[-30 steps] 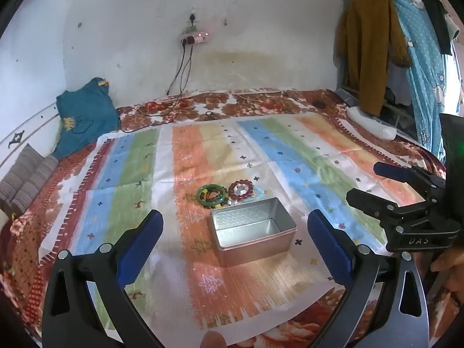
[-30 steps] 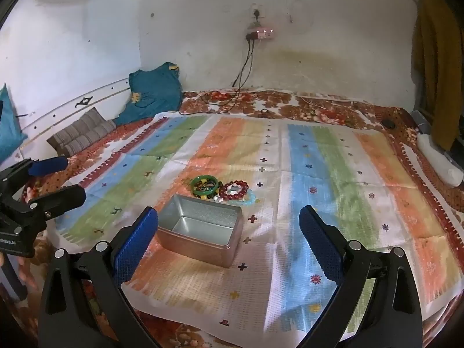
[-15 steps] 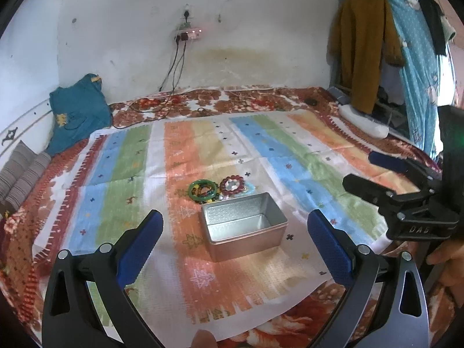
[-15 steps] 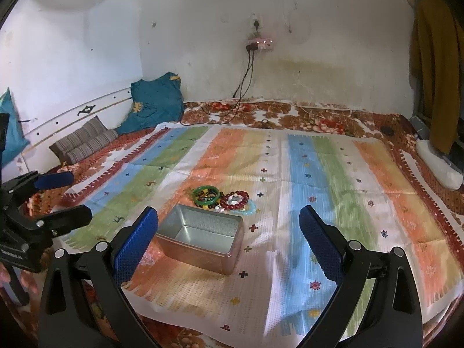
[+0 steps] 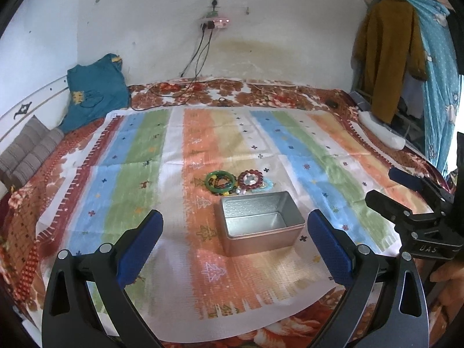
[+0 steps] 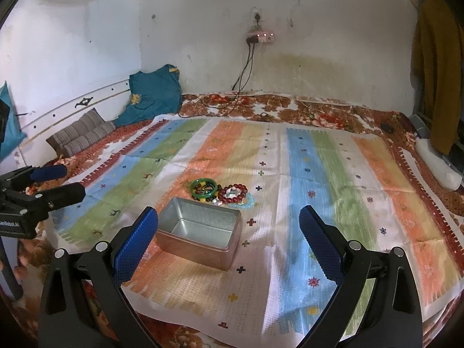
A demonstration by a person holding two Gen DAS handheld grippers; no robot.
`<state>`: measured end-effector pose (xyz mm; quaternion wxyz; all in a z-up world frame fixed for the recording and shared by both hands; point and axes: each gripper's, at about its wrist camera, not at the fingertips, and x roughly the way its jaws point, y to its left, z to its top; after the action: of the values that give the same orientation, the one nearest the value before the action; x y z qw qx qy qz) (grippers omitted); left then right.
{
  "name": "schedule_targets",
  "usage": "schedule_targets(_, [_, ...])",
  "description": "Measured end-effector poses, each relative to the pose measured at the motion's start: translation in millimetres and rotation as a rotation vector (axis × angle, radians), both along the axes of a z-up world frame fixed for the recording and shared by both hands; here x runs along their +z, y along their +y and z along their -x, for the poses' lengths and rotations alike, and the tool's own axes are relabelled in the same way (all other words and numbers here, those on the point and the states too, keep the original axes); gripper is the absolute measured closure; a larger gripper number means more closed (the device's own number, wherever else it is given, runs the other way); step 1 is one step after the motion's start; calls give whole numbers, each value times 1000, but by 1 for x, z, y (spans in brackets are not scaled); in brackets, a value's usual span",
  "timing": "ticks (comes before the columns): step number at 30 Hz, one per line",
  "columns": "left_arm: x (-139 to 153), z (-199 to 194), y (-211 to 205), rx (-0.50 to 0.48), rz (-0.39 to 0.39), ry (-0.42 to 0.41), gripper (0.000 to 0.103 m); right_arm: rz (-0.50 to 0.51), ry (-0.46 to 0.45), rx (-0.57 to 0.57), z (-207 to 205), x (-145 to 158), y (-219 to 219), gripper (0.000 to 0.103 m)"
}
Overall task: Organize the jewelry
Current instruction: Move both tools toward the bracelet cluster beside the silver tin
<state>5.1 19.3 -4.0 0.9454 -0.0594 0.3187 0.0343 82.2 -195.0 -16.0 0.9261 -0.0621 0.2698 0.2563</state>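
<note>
Left wrist view, listed from left to right: grey striped cushions (image 5: 27, 148) at the bed's left edge; teal cloth (image 5: 94, 91) propped against the wall behind them; left gripper (image 5: 235, 245), fingers spread wide with blue pads (image 5: 139, 246), nothing between them, hovering above the near part of a striped cloth (image 5: 139, 156) laid over the floral bedspread (image 5: 261, 92); green bangle (image 5: 220, 182) lying flat on the orange stripe, with dark beads inside its ring; red bead bracelet (image 5: 250, 179) just beside it to the right, touching; pale blue bracelet (image 5: 265, 185) partly under the red one; open metal tin (image 5: 261, 226), empty, standing just in front of the jewelry on the near side; power strip (image 5: 216, 23) on the back wall with cables hanging to the bed; right gripper (image 5: 403, 191) entering at the right edge, fingers parted, holding nothing, well apart from the tin; brown and blue garments (image 5: 385, 58) hanging at far right. Right wrist view, same order: left gripper (image 6: 59, 182) at the left edge, fingers parted and empty; striped cushions (image 6: 78, 134); teal cloth (image 6: 153, 94); right gripper (image 6: 229, 245), blue pads (image 6: 133, 246) spread wide, empty, above the near cloth; metal tin (image 6: 203, 232) between the pads, nearer the left one; green bangle (image 6: 203, 188), red bead bracelet (image 6: 232, 193) and pale blue bracelet (image 6: 248, 201) clustered just behind the tin, all outside it.
</note>
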Motion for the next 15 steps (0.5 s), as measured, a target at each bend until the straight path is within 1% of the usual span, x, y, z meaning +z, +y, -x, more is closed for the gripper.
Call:
schedule_targets(4, [-3, -2, -1, 3, 0, 20, 5, 8, 14, -9, -2, -3, 1, 4])
schedule_targets(8, [-5, -4, -3, 25, -39, 41, 6, 20, 35, -11, -8, -4, 5, 4])
schedule_targets(13, [-9, -7, 4, 39, -29, 60, 6, 27, 71, -15, -16, -8, 6, 4])
schedule_targets(15, [-10, -7, 7, 47, -18, 67, 6, 27, 69, -19, -16, -8, 5, 4])
